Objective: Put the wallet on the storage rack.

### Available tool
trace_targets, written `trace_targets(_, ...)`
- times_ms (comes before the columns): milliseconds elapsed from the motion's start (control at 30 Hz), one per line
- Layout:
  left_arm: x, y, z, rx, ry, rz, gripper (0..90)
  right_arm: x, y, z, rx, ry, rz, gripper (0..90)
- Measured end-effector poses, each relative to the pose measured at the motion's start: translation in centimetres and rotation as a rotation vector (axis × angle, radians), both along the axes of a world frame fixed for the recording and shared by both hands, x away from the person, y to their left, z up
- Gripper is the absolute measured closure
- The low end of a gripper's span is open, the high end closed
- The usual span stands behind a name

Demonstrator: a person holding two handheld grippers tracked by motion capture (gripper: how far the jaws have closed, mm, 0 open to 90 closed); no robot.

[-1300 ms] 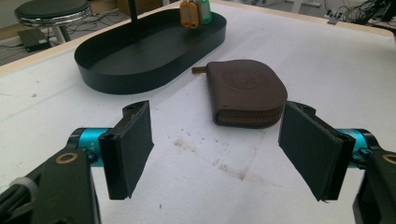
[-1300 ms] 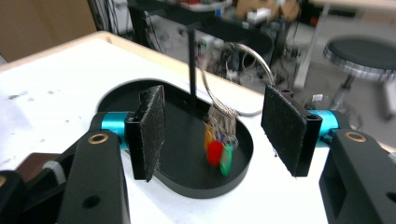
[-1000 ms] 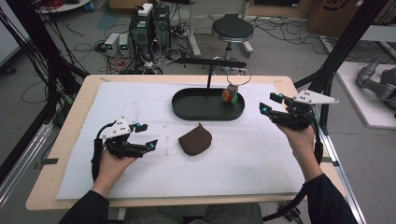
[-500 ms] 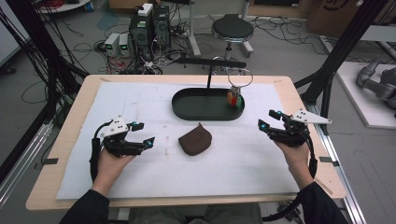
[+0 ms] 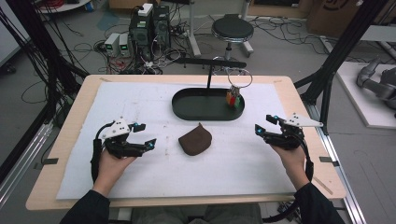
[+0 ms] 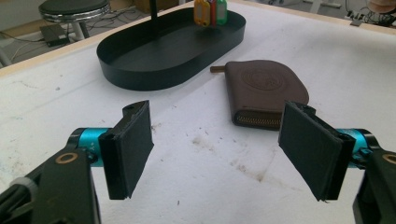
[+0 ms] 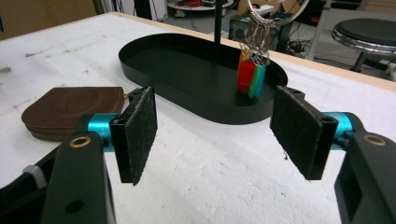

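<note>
A brown zipped pouch (image 5: 195, 139) lies on the white mat, near the middle; it also appears beyond my left jaws (image 6: 264, 93) and at the left of the right gripper view (image 7: 70, 109). Behind it sits a black oval tray (image 5: 205, 105) with an upright stand. A key ring with coloured tags (image 5: 235, 98) hangs from that stand over the tray's right end (image 7: 252, 74). My left gripper (image 5: 144, 136) is open, left of the pouch, with nothing between its jaws. My right gripper (image 5: 265, 124) is open too, right of the pouch and below the tray.
The white mat (image 5: 140, 102) covers most of the wooden table (image 5: 299, 98). A round stool (image 5: 232, 29), computer boxes (image 5: 149, 23) and cables stand on the floor beyond the far edge. Black frame posts (image 5: 343, 51) rise at the table's right.
My right gripper has come down and toward the near side, away from the tray's right end. My left gripper has stayed almost still.
</note>
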State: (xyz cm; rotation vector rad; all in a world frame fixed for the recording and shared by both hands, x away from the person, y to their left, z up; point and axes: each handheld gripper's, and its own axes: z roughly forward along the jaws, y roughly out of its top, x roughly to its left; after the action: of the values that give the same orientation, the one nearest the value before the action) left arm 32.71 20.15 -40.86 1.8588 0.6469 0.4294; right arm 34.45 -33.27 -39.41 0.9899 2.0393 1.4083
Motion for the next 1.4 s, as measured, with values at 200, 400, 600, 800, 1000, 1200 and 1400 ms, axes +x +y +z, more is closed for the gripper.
trace_targets(200,0.2,0.0,-0.1,-0.01,0.0,0.0,26.0,0.0,-0.3,-0.3,-0.008,-0.006,-0.013,32.4)
trace_targets(400,0.1,-0.2,-0.1,-0.022,-0.005,0.008,26.0,0.1,-0.9,-0.8,-0.009,0.008,-0.031,32.4)
trace_targets(600,-0.1,-1.5,-0.1,-0.018,-0.006,-0.003,26.0,0.0,-1.0,-0.9,-0.009,0.001,-0.03,32.4)
trace_targets(800,0.2,-3.6,-0.5,0.007,0.014,-0.022,26.0,0.1,-1.2,-1.0,-0.005,0.013,-0.027,32.4)
trace_targets(1000,0.3,-5.4,-1.0,0.027,0.021,-0.052,26.0,0.1,-1.4,-1.0,-0.001,0.013,-0.032,32.4)
trace_targets(1200,0.1,-7.5,-1.4,0.042,0.02,-0.112,26.6,0.2,-1.2,-1.0,-0.006,0.019,-0.029,32.4)
trace_targets(1400,0.0,-8.7,-2.0,0.067,0.017,-0.143,33.5,0.2,-1.2,-1.1,-0.007,0.021,-0.026,32.4)
